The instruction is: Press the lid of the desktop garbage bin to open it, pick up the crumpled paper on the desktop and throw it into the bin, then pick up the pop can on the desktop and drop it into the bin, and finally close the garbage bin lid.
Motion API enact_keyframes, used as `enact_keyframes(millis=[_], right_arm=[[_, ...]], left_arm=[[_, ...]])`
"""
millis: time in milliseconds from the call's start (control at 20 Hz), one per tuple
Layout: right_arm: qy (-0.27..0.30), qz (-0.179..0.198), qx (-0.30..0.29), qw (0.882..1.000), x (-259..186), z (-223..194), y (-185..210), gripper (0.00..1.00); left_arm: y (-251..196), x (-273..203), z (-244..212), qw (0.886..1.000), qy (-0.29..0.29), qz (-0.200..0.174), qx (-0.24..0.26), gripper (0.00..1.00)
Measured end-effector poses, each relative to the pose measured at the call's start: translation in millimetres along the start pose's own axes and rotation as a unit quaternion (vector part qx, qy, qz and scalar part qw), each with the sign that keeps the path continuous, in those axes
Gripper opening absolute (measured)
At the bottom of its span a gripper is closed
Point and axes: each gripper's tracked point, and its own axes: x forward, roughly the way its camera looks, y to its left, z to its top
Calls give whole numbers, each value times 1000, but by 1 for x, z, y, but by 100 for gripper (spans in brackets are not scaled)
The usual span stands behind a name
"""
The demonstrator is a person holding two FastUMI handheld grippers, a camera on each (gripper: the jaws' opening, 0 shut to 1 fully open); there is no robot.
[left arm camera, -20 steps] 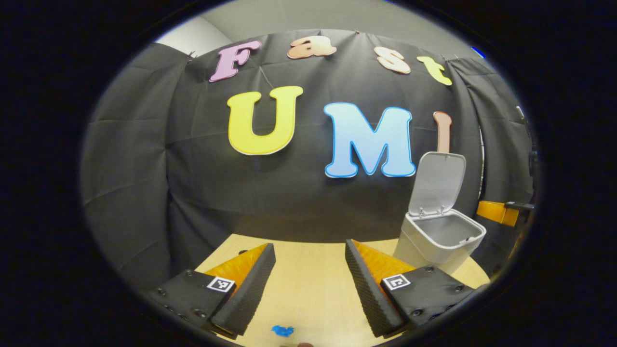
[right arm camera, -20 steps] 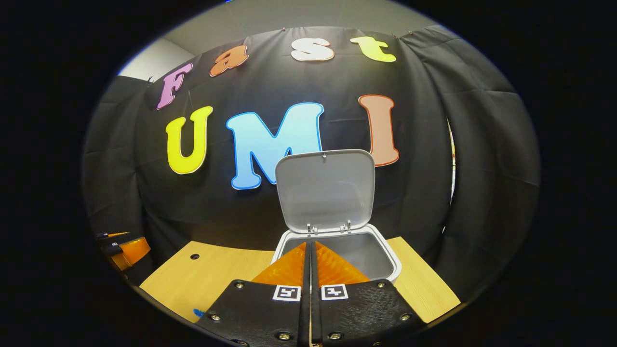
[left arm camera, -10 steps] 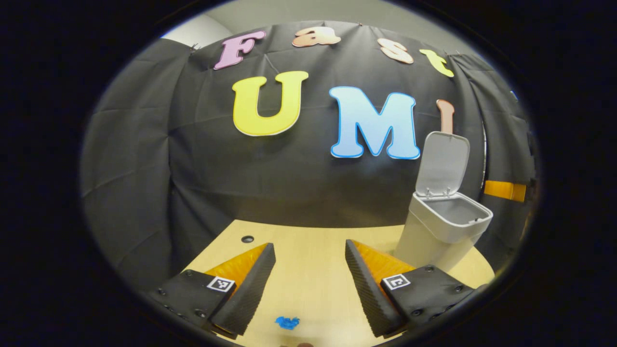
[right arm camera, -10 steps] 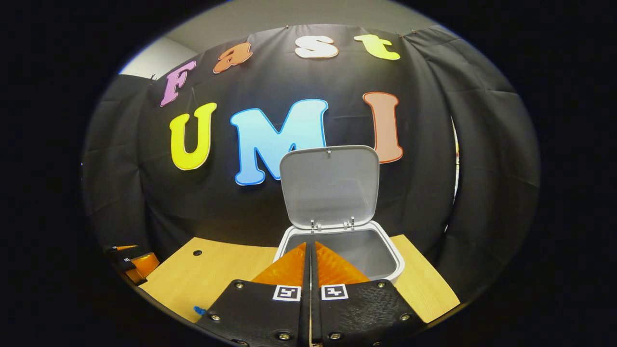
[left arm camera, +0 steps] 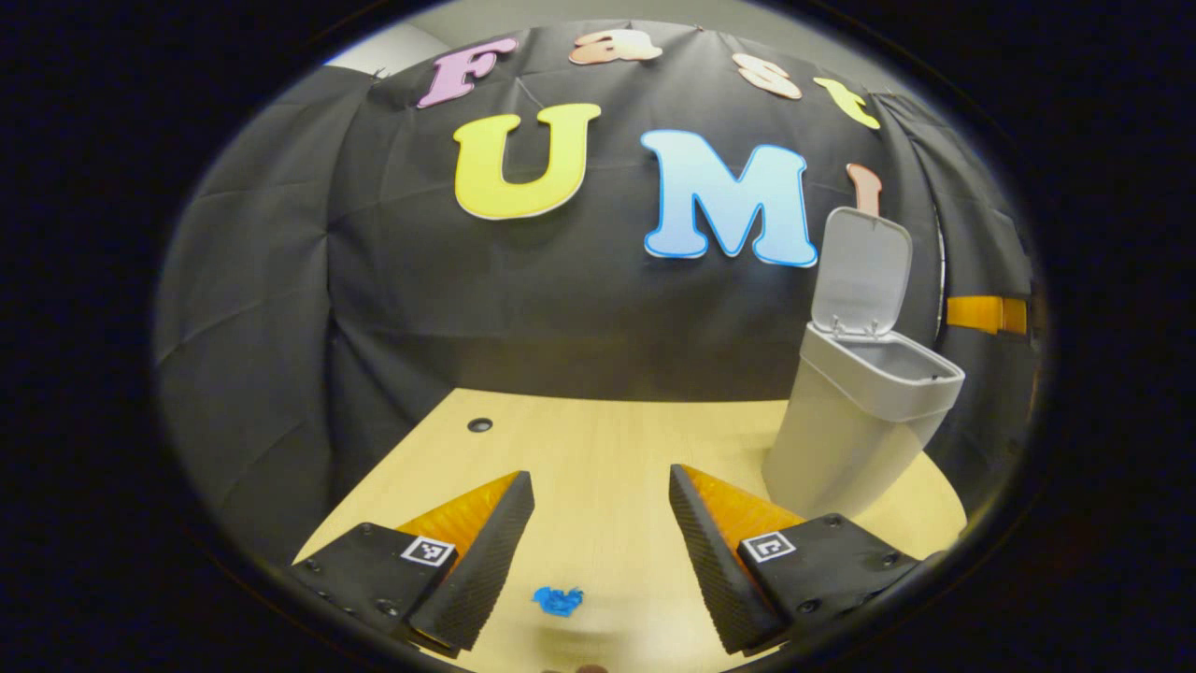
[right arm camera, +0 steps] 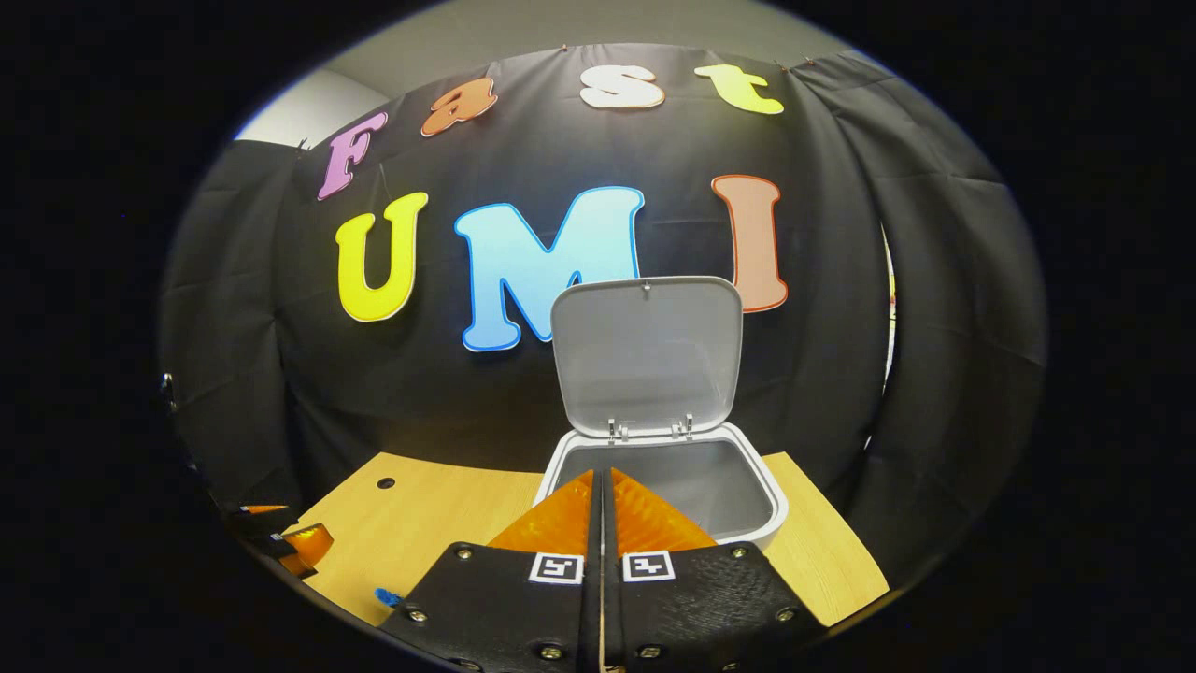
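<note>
The grey desktop bin [left arm camera: 855, 430] stands at the right of the wooden table [left arm camera: 607, 439] with its lid [left arm camera: 861, 271] swung upright. My left gripper [left arm camera: 598, 475] hangs open over the table with nothing between its fingers; a small blue crumpled scrap [left arm camera: 558, 600] lies on the wood just below the gap. In the right gripper view the bin's rim [right arm camera: 771, 505] and raised lid [right arm camera: 647, 353] are straight ahead. My right gripper [right arm camera: 603, 472] is shut on nothing, its tips over the near edge of the bin's opening.
A round hole [left arm camera: 479, 424] marks the table's far left part. Black cloth closes the booth behind and on both sides. The right gripper [left arm camera: 981, 313] shows past the bin, and the left gripper [right arm camera: 290, 544] shows low at the table's left edge.
The left gripper view has tipped down and sunk toward the table, so more wood shows and the bin sits higher in it. The right gripper has barely moved and stays shut.
</note>
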Motion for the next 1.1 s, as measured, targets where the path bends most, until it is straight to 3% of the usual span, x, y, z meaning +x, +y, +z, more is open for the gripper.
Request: enact_keyframes(millis=[650, 1100], right_arm=[[24, -2, -11, 1000, -2, -15, 1, 1], [52, -6, -20, 998, 2, -34, 0, 1]], left_arm=[[8, 10, -121, 995, 104, -6, -4, 96], [23, 16, -177, 988, 157, 2, -11, 97]])
